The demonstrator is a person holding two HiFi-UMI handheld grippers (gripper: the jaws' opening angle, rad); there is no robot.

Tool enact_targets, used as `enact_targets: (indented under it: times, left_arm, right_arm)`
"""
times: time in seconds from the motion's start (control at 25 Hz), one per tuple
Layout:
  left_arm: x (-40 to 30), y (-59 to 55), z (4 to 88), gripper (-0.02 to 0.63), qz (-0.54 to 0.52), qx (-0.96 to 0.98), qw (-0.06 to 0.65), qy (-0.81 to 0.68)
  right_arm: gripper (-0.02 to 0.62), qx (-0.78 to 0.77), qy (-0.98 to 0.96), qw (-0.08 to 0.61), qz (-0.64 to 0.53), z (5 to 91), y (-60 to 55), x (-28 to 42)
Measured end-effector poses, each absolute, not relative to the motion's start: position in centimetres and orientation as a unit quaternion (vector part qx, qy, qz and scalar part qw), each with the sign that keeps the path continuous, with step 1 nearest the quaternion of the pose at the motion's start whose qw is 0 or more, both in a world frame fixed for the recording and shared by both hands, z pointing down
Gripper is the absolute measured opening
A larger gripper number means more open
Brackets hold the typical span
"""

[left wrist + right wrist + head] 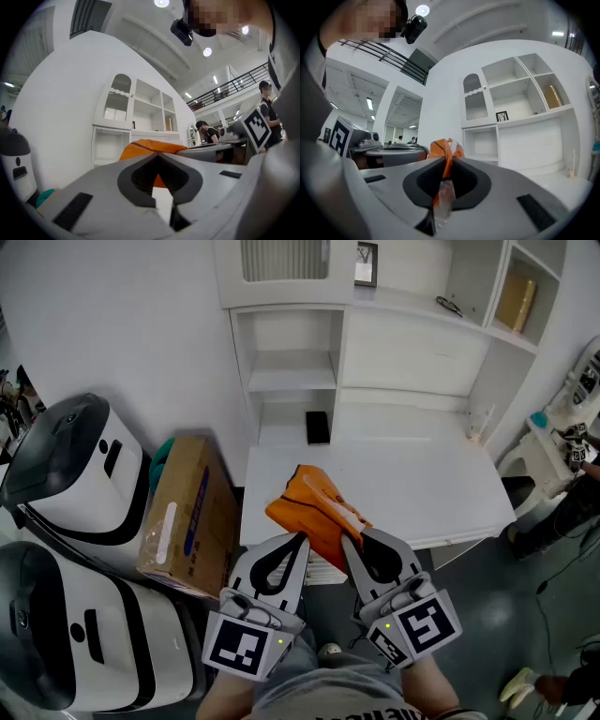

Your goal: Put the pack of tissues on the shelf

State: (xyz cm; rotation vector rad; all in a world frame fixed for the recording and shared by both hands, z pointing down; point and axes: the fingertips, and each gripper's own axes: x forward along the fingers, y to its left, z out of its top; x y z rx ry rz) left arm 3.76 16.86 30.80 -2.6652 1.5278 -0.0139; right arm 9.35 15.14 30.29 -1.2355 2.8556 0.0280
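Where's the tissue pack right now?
The orange pack of tissues is held up at the head view's centre, over the white desk's near edge. Its clear wrapper edge is pinched in the right gripper, with the left gripper close beside.

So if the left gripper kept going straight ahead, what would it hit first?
Probably the orange pack of tissues, right beyond the tips of the left gripper, though depth is unclear.

White shelves (291, 371) over white desk (422, 484)

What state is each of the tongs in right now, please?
Left tongs: closed, tips by the pack of tissues; grip unclear.
Right tongs: closed on the pack's wrapper.
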Motion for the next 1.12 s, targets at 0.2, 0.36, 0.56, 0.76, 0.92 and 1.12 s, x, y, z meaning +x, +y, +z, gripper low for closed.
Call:
enact_targets:
  times: [0.2, 0.36, 0.56, 0.76, 0.92, 1.12]
  left_arm:
    - [3.8, 17.0, 30.7, 0.04, -0.005, -0.867, 0.033, 0.497]
    - [3.7, 16.9, 30.5, 0.04, -0.005, -0.866, 0.034, 0.498]
    - [2.7, 16.0, 30.9, 0.04, -0.007, -0.868, 0.033, 0.495]
    - [2.5, 14.3, 31.1, 0.04, 0.0, -0.875, 0.04, 0.483]
    - [1.7, 11.5, 30.2, 0.04, 0.002, -0.882, 0.039, 0.469]
    - [0.4, 8.5, 30.1, 0.04, -0.005, -0.892, 0.036, 0.451]
  right_arm:
    - [0.023, -0.397, 0.917, 0.013, 0.011, 30.2, 15.3, 9.3]
    - [0.023, -0.396, 0.918, 0.013, 0.01, 30.2, 15.3, 9.3]
    - [0.023, -0.401, 0.916, 0.01, 0.008, 30.6, 14.6, 8.5]
    - [0.025, -0.417, 0.909, 0.015, 0.003, 31.0, 13.1, 8.4]
    - [0.025, -0.435, 0.9, 0.016, -0.007, 30.4, 10.6, 7.8]
    - [0.025, -0.451, 0.892, 0.023, -0.009, 30.2, 7.7, 6.5]
